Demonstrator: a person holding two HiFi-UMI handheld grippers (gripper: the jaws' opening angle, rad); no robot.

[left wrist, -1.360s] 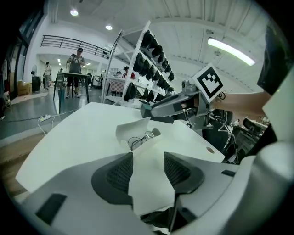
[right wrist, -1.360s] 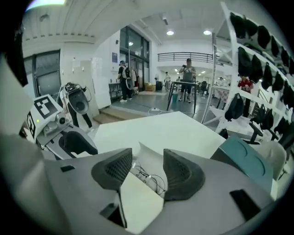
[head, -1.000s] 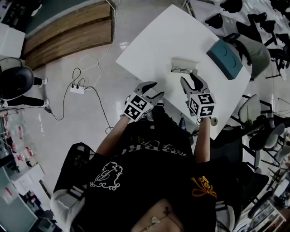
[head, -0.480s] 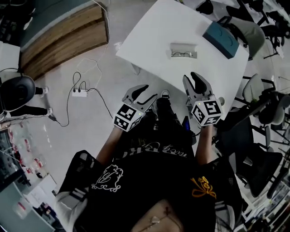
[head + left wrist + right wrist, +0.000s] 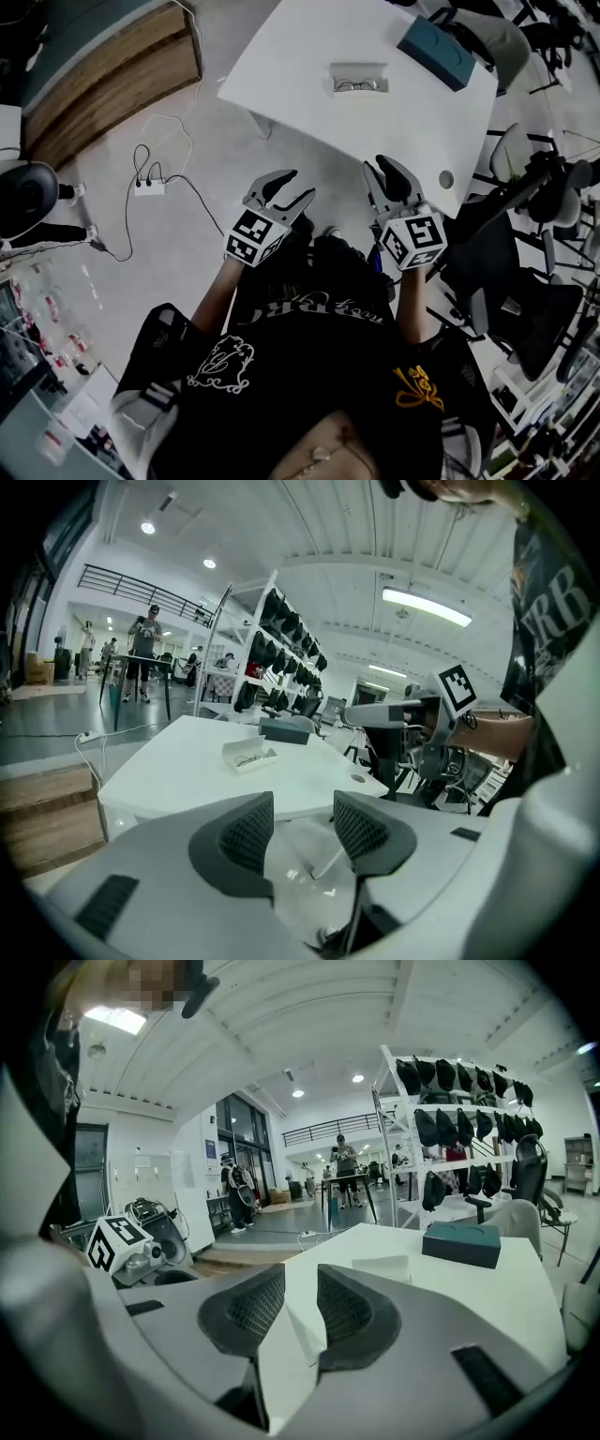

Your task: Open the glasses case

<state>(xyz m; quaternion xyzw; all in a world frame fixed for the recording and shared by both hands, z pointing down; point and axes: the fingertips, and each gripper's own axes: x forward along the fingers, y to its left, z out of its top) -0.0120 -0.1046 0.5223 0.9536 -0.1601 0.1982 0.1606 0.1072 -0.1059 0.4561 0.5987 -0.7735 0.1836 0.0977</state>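
Observation:
The glasses case [image 5: 359, 78] lies open on the white table [image 5: 291, 84], with a pair of glasses inside it. The left gripper view shows the case [image 5: 248, 755] far ahead, and the right gripper view shows it [image 5: 382, 1267] beyond the jaws. Both grippers hang off the table's near edge, above the floor. My left gripper [image 5: 295, 186] is open with nothing in it [image 5: 302, 803]. My right gripper [image 5: 379, 166] is closing, a gap still shows between its pads [image 5: 300, 1283], and nothing is between them.
A teal box [image 5: 433, 52] sits on the table behind the case. The table has a round hole [image 5: 446, 178] near its right corner. A power strip [image 5: 148, 187] with cables lies on the floor at left, beside a wooden platform [image 5: 94, 84]. Dark chairs [image 5: 525, 281] crowd the right.
Both grippers have drawn back from the table toward the person, off its near edge. The right jaws have narrowed. The case has stayed in its place on the table.

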